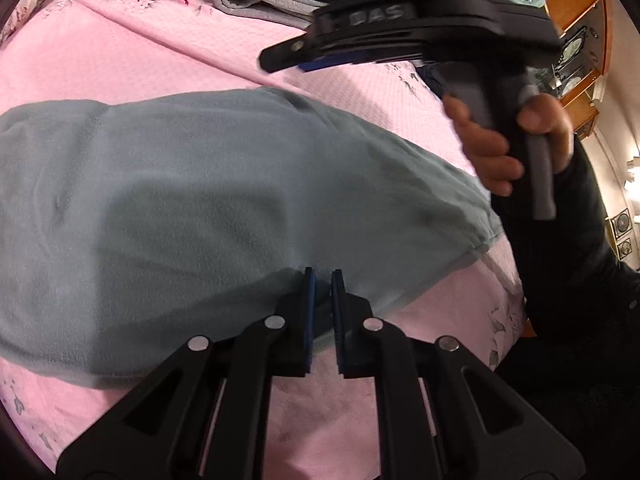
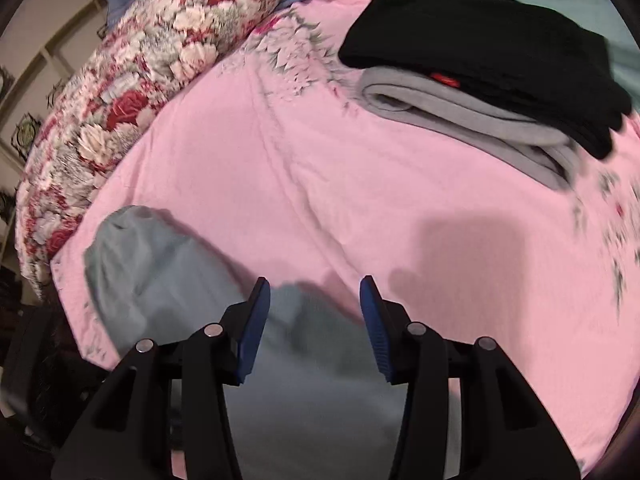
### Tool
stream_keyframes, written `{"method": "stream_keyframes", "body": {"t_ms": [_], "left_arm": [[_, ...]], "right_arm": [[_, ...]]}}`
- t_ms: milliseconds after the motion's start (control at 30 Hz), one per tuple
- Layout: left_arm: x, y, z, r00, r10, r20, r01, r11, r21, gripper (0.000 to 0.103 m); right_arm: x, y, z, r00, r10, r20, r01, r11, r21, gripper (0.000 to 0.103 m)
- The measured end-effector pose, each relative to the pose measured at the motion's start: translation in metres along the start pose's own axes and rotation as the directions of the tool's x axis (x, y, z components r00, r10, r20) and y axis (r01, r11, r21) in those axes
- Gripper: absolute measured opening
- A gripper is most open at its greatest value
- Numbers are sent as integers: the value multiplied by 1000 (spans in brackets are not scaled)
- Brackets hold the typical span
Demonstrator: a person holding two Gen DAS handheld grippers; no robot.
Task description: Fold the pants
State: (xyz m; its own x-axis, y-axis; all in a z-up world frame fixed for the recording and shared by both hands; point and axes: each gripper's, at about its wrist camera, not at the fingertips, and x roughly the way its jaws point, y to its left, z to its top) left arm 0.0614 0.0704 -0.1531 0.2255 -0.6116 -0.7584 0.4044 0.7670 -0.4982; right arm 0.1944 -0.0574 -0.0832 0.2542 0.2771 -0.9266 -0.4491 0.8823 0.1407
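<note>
The grey-green pants point(image 1: 192, 208) lie folded on the pink bedspread point(image 1: 132, 60). My left gripper point(image 1: 323, 276) is shut on the near edge of the pants, with cloth pinched between its blue pads. My right gripper point(image 2: 316, 292) is open and empty, held above the far part of the pants point(image 2: 168, 276). It also shows in the left wrist view point(image 1: 288, 60), blurred, held in a hand above the bed beyond the pants.
A stack of folded clothes, a black garment point(image 2: 480, 44) on a grey one point(image 2: 472, 120), lies at the far side of the bed. A floral pillow point(image 2: 132, 92) lies at the left. A wooden cabinet point(image 1: 580, 36) stands to the right.
</note>
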Motion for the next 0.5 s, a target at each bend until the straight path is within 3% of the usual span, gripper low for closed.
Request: {"method": "stream_keyframes", "body": {"t_ms": [167, 467, 500], "left_arm": [[1, 1, 1, 999, -32, -3, 32, 999, 16, 9], [2, 4, 1, 999, -47, -2, 47, 999, 20, 9], [3, 3, 2, 999, -47, -1, 47, 999, 18, 9]], "right_arm": [[23, 10, -11, 997, -23, -69, 20, 999, -45, 47], [26, 38, -37, 992, -87, -97, 67, 980, -187, 47], [27, 38, -37, 992, -85, -94, 66, 980, -188, 42]]}}
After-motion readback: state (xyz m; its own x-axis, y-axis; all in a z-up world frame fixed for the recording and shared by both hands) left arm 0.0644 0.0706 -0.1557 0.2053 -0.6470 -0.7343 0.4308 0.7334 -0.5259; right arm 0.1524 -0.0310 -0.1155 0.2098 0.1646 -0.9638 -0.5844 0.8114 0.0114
